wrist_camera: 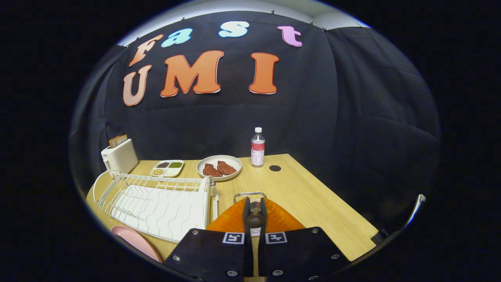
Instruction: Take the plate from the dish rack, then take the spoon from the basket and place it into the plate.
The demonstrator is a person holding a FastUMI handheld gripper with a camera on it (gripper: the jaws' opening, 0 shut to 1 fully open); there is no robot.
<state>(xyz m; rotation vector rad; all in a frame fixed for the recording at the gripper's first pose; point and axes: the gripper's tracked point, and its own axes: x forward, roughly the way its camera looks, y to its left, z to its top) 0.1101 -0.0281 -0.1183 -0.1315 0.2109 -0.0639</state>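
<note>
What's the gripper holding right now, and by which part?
The gripper is shut on the spoon, gripping its dark handle end, above the orange basket. The spoon's bowl is hidden.

The camera rides on the tongs [254, 213], low over the worktop [313, 196] and close to the orange basket [280, 219], looking forward along both fingers toward the cloth wall [313, 109] behind.

Even overhead light, fisheye-bent edges, sharp focus

Dish rack [156, 203] flanks the orange basket [274, 219] closely; bare table [313, 196] lies open on the other side.
</note>
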